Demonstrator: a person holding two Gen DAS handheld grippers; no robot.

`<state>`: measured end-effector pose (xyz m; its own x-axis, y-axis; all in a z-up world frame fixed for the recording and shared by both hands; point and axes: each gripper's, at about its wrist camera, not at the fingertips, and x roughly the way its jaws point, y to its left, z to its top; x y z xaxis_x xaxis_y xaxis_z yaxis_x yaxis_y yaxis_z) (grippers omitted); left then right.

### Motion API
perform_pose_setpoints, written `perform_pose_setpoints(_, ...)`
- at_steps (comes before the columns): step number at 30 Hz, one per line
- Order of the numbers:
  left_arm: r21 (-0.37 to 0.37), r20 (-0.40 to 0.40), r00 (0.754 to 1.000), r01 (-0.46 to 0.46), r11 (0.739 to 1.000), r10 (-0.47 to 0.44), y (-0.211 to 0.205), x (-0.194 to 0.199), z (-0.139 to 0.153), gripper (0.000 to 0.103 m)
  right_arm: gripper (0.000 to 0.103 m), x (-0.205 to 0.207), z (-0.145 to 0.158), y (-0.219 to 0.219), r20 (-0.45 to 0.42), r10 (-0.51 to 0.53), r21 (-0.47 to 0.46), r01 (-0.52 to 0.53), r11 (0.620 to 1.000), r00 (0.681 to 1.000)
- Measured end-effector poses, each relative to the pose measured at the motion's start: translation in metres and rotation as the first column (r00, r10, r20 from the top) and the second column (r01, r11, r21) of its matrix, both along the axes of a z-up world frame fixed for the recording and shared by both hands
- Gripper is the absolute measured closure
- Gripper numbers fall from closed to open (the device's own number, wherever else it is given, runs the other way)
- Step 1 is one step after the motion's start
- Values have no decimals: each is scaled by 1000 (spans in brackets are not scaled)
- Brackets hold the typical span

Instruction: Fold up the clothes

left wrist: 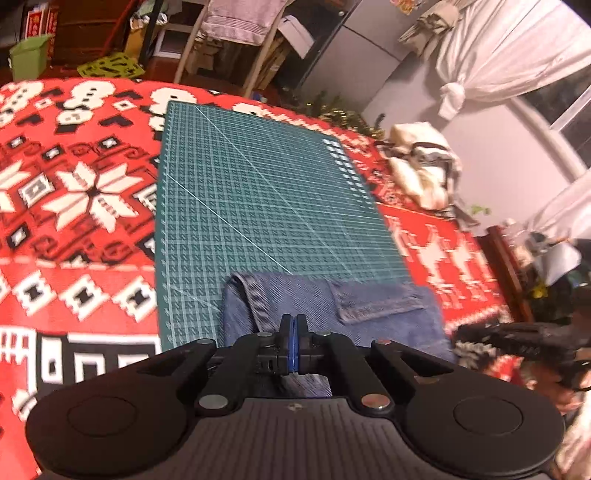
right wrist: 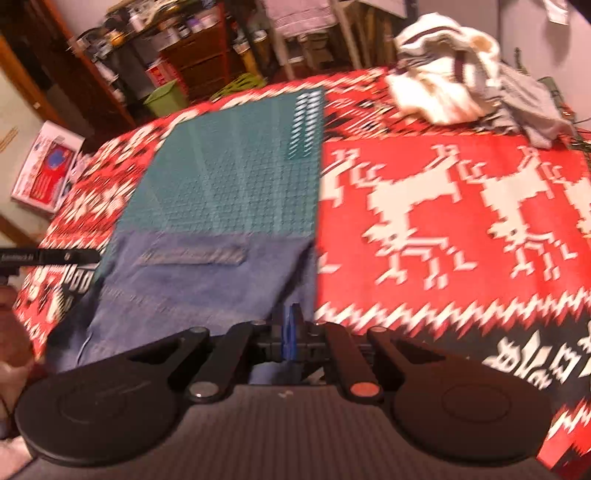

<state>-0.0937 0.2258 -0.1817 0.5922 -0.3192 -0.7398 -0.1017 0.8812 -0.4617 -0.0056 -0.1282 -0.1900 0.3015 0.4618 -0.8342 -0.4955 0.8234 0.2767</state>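
A blue denim garment (left wrist: 369, 306) lies folded on the near end of a green cutting mat (left wrist: 258, 192), with a pocket flap facing up. In the left wrist view, my left gripper (left wrist: 293, 325) is shut at the garment's near edge, and the cloth runs under its fingers. My right gripper (right wrist: 291, 319) is shut at the denim garment's (right wrist: 192, 280) near right corner, where the cloth rises to the fingertips. Each gripper also shows in the other's view: the right gripper (left wrist: 517, 339) at the right edge, the left gripper (right wrist: 48, 256) at the left edge. The right wrist view is blurred.
A red, white and black patterned cloth (right wrist: 443, 221) covers the table. A heap of white and grey clothes (right wrist: 461, 81) lies at its far right corner. Beyond the table stand a chair with a towel (left wrist: 240, 22), a green bin (left wrist: 29, 55) and shelves (right wrist: 184, 48).
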Motion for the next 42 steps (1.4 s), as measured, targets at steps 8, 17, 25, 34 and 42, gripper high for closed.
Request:
perform_pose_setpoints(8,5,-93,996,8,1000,-7,-1,-25,-28,103,101,-22,-11,-3,19,49,-72,-48,996,999)
perform_pose_setpoints(17,-16,-73,997,-6,1000,4,6,-31,-24,103,98,-19,3,12,41,92,-105,-87,991,995)
perform_pose_setpoints(25,-2,-44,998,39,999,-39,-10,-20,-21,102,100,-24,-3,28,123,155,-163,-134,977,980)
perform_pose_setpoints(34,5,-82,996,-28,1000,28,13,-36,-36,101,99,-26,-3,17,105,146,-151,-130,980,984)
perform_pose_setpoints(42,38,-94,995,-25,999,29,14,-62,-31,101,97,-38,-5,-8,60,107,-153,-97,983,992)
